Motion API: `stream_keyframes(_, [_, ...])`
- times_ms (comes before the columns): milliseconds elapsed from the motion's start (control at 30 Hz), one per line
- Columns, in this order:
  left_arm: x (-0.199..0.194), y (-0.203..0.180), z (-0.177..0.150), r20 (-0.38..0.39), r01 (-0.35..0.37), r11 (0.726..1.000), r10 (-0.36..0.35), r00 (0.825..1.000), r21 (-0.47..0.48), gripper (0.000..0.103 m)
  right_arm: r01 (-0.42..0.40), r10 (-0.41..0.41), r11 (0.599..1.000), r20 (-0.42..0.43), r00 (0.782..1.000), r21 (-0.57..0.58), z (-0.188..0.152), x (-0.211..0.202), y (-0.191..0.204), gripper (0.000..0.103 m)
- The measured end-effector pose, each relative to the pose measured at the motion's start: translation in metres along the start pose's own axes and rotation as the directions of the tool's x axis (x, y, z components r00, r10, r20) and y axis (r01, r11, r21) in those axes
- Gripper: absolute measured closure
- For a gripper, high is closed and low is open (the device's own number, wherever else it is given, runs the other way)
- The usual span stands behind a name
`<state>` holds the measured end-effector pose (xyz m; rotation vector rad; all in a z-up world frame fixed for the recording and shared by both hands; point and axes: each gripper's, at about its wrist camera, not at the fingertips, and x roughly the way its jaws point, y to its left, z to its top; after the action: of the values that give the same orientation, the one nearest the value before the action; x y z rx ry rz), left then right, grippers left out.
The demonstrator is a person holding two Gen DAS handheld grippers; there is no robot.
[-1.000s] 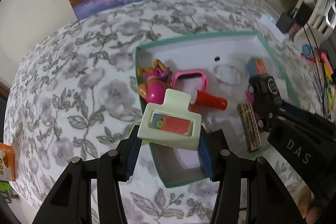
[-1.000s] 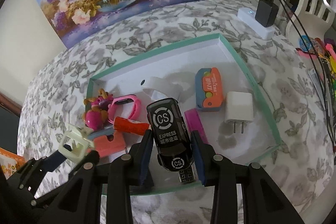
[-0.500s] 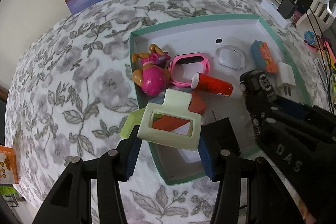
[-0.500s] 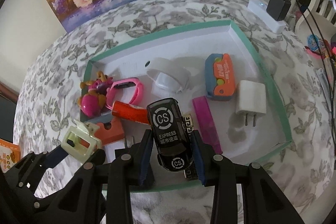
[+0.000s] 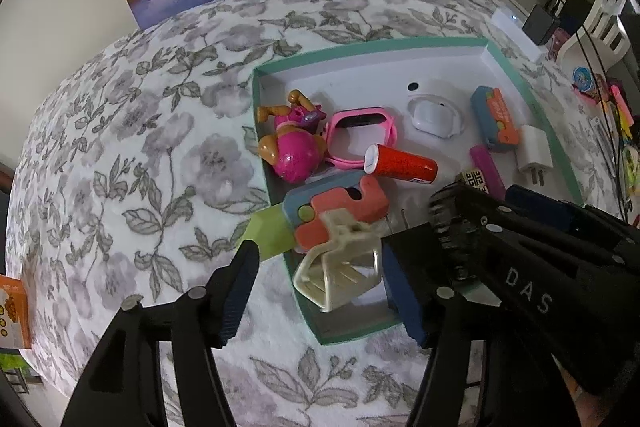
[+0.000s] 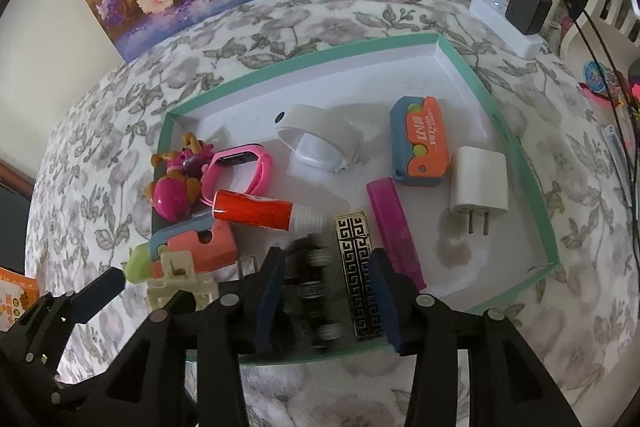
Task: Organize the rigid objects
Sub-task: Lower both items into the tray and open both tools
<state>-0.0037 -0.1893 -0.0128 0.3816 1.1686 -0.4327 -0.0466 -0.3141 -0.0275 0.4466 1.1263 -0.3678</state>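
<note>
My left gripper (image 5: 320, 295) hangs over the near-left corner of the teal-rimmed tray (image 5: 360, 47), its jaws opening. The cream hair clip (image 5: 340, 267) is blurred and tilted between them, clear of the left pad, against an orange-and-blue toy (image 5: 340, 211). My right gripper (image 6: 328, 301) is over the tray's (image 6: 300, 59) near edge, jaws opening too. The black toy car (image 6: 312, 287) lies blurred between its fingers, wheels showing, loose from the pads. Beside the car lies a black-and-gold patterned bar (image 6: 356, 267).
The tray also holds a pink dog toy (image 5: 292, 151), pink watch (image 5: 360, 131), red tube (image 6: 260, 213), white band (image 6: 320, 143), blue-orange case (image 6: 420, 147), white charger (image 6: 478, 183) and magenta bar (image 6: 394, 227). A power strip (image 6: 508, 23) and cables sit far right.
Both pairs of jaws have widened. The hair clip has tipped and slipped out of the left pads into the tray. The toy car has dropped from the right pads and rolled, wheels showing.
</note>
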Motion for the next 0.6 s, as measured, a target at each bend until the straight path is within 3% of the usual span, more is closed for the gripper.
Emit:
stream_keyframes(333, [-0.016,0.033,-0.007,0.036,-0.045,0.993,0.049,0.998,-0.105,0.035,0.02,-0.019,1.0,0.037,0.999,-0.024,-0.007,-0.012,0.01,0.054])
stream_keyframes(600, [-0.011,0.073,-0.016,0.009,-0.109,0.968,0.114,0.993,-0.228,0.015,0.035,-0.031,0.996,0.042,0.999,-0.085,-0.018,-0.016,0.028,0.04])
